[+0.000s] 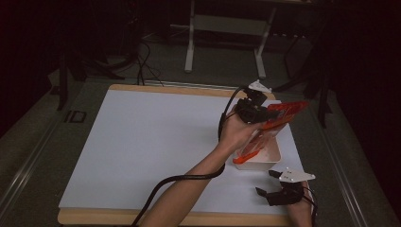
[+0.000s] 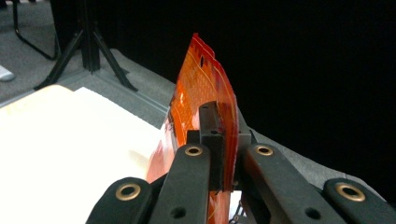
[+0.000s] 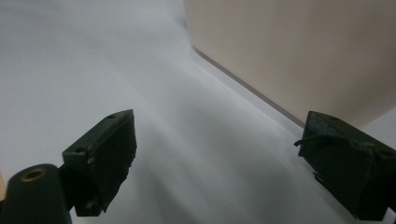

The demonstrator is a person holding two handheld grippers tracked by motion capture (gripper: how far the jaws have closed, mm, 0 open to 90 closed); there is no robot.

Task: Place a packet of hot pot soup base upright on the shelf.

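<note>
High view: left gripper (image 1: pixel 265 115) jaws clamp orange packet (image 1: pixel 279 118), lower end in white tray (image 1: pixel 269 158); right gripper (image 1: pixel 272 187) jaws apart.

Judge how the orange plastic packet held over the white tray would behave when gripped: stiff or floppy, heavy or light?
The orange packet is probably floppy: pinched near one end by the left gripper, its lower end sags into the white tray. It seems light, since a thin edge grip carries it. Its glossy film may be slippery.
</note>
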